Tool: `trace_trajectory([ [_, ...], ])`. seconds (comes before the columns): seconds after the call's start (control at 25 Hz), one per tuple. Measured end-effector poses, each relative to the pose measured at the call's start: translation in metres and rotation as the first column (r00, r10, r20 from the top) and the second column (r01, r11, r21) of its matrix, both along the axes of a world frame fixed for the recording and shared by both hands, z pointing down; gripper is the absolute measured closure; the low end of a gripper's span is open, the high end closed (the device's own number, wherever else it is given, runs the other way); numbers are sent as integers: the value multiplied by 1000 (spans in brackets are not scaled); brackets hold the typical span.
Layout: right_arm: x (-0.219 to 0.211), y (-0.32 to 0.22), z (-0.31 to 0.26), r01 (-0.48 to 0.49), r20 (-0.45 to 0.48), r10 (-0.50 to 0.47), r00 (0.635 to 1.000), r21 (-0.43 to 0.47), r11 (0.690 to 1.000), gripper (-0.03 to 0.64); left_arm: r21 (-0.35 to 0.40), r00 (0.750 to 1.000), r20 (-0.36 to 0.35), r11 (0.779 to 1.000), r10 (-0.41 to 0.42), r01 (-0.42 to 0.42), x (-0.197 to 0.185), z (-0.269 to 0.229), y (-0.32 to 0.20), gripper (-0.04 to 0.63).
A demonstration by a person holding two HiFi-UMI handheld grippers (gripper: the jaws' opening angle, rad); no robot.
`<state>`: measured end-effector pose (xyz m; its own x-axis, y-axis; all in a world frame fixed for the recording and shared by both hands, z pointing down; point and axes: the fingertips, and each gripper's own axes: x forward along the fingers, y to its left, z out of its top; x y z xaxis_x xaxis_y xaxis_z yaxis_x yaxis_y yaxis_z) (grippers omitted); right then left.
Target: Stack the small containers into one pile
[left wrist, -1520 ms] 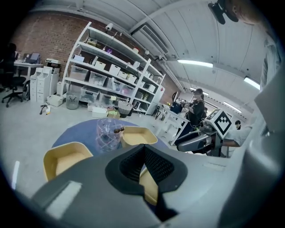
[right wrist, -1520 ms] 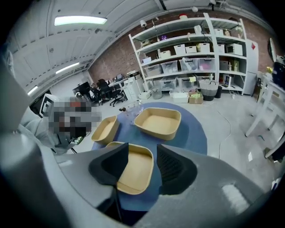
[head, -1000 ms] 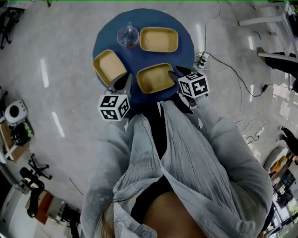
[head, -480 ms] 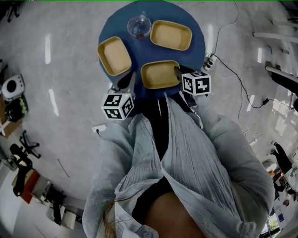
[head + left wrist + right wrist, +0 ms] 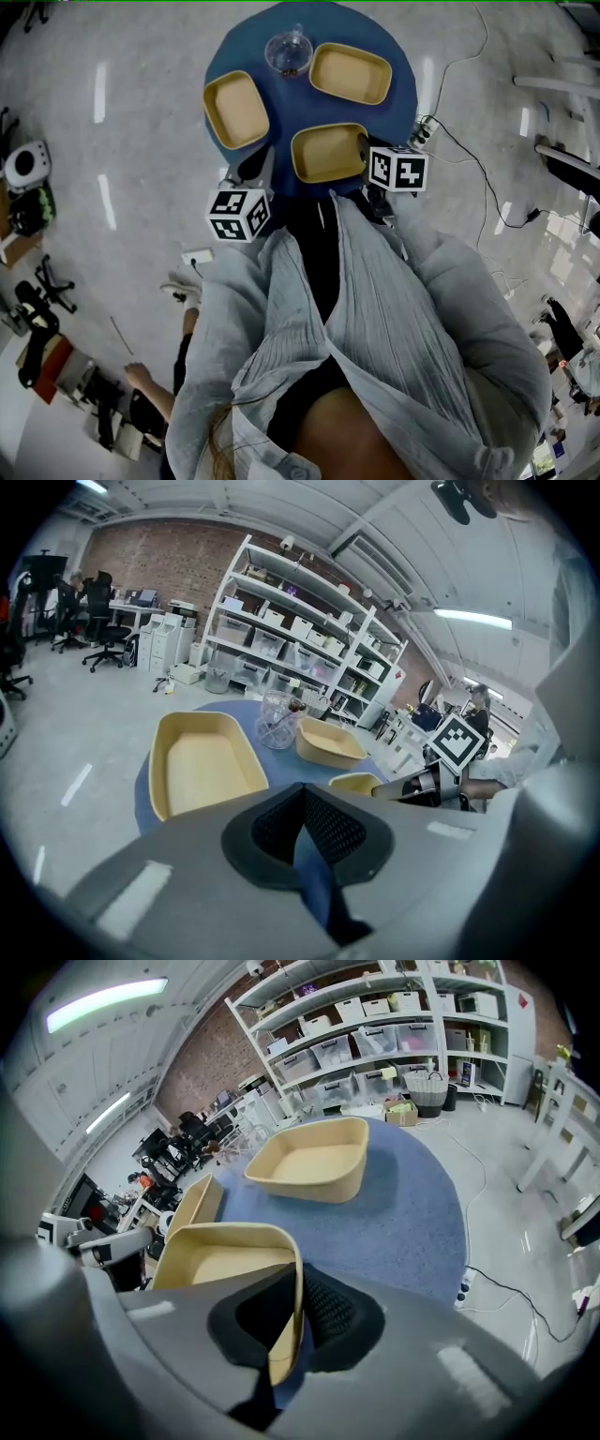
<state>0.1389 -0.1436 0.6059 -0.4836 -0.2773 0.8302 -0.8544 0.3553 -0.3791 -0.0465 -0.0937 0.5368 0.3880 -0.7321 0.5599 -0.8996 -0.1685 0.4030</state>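
Your right hand-held gripper point(image 5: 362, 142) has just been closing, and now it pinches the thin side wall of the near container point(image 5: 328, 152) on the round blue bench point(image 5: 281, 105) — a good spot to lift it by. Your left hand-held gripper point(image 5: 305, 827) is pressed together with nothing in it, near the left container point(image 5: 236, 109). The far container point(image 5: 350, 72) sits by the glass cup point(image 5: 288, 52) — nothing is piled yet
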Motion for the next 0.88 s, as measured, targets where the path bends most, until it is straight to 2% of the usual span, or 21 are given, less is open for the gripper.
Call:
trace_trajectory([
  [0.48, 9, -25, -24, -48, 27, 46, 999, 78, 996, 603, 63, 998, 28, 996, 58, -59, 10, -18, -27, 581],
  [0.88, 31, -43, -44, -152, 53, 146, 988, 131, 980, 603, 93, 996, 44, 992, 78, -82, 10, -29, -36, 581],
])
